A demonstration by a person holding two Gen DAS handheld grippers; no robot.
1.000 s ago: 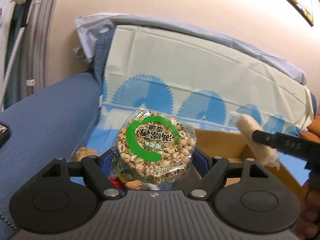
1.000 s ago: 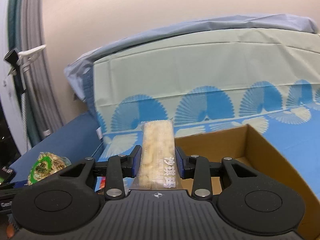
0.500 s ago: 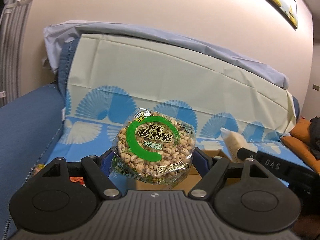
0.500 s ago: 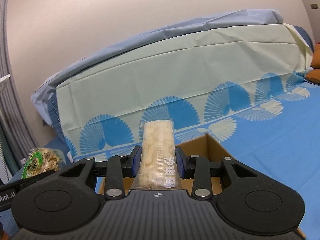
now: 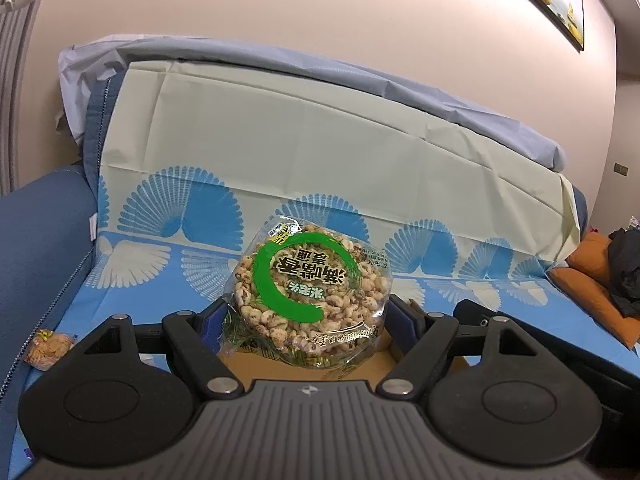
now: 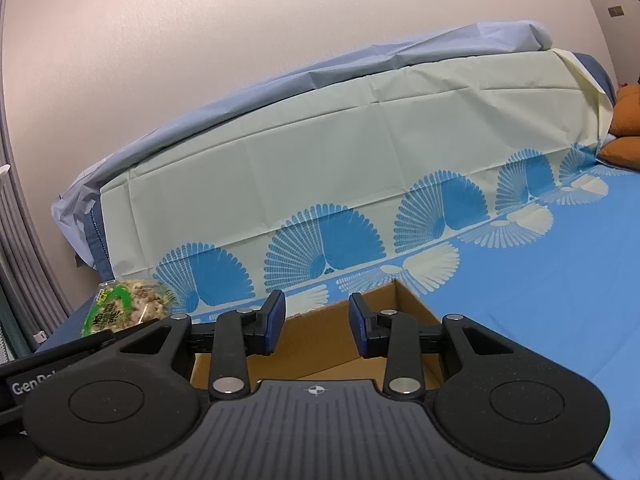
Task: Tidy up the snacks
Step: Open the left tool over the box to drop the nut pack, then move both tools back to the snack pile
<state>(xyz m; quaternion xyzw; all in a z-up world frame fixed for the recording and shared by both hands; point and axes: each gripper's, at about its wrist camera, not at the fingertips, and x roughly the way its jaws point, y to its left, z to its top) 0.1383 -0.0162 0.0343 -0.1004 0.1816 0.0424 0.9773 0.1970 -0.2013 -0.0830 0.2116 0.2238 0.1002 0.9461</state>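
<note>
1 round puffed-grain pack (image 5: 310, 290) sits clenched in my left tongs (image 5: 308, 320) above the cardboard box (image 6: 320, 344) on the bed (image 6: 560, 280). My right tongs (image 6: 316, 328) hang released and empty. Next, I judge, lower and let go.

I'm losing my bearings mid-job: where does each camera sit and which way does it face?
Left wrist: on the left gripper, facing the sofa back; it grips the round puffed-grain pack.
Right wrist: on the right gripper, jaws empty, facing the sofa back over the cardboard box.
Shared: pack, box, blue patterned cover.
</note>
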